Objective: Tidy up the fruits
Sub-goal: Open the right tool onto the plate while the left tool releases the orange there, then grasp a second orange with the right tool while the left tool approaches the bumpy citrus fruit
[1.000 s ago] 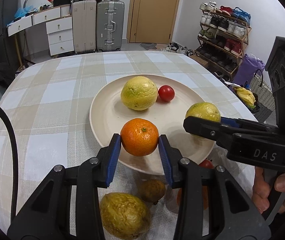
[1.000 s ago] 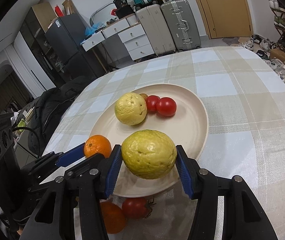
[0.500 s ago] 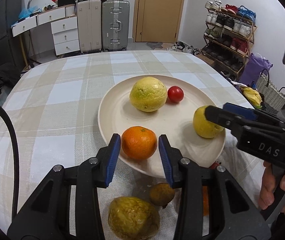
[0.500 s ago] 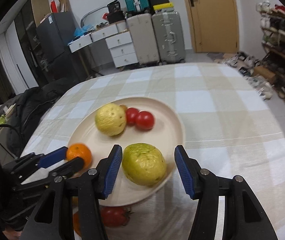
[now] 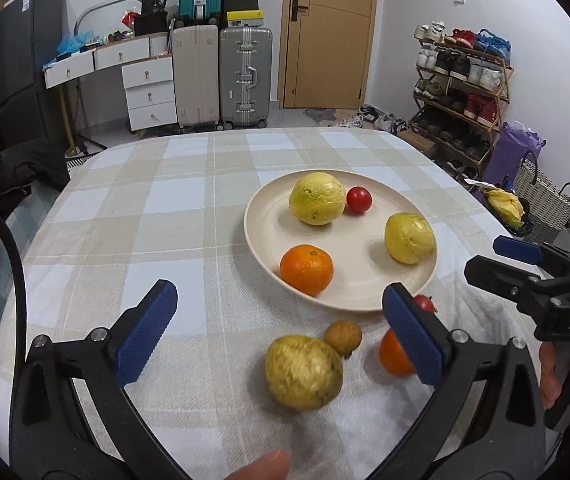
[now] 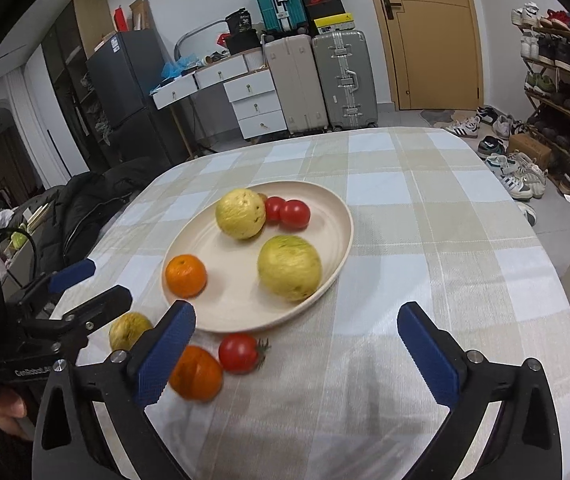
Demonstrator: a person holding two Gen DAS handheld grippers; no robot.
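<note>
Left gripper point(image 5: 281, 332) opening wide, empty; right gripper point(image 6: 297, 354) likewise, nothing between jaws; just ahead, four loose: guava point(image 5: 304, 372), small brown fruit point(image 5: 342, 335), orange point(image 6: 196, 372), tomato point(image 6: 239, 352); beyond, plate point(image 6: 241, 316) already holding tangerine point(image 5: 306, 269), two guavas, tomatoes; roughly half done.

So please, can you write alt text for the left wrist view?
The left gripper, jaws opening and empty, is over a checked tablecloth. Ahead, a cream plate holds an orange, two yellow fruits and a tomato.
</note>
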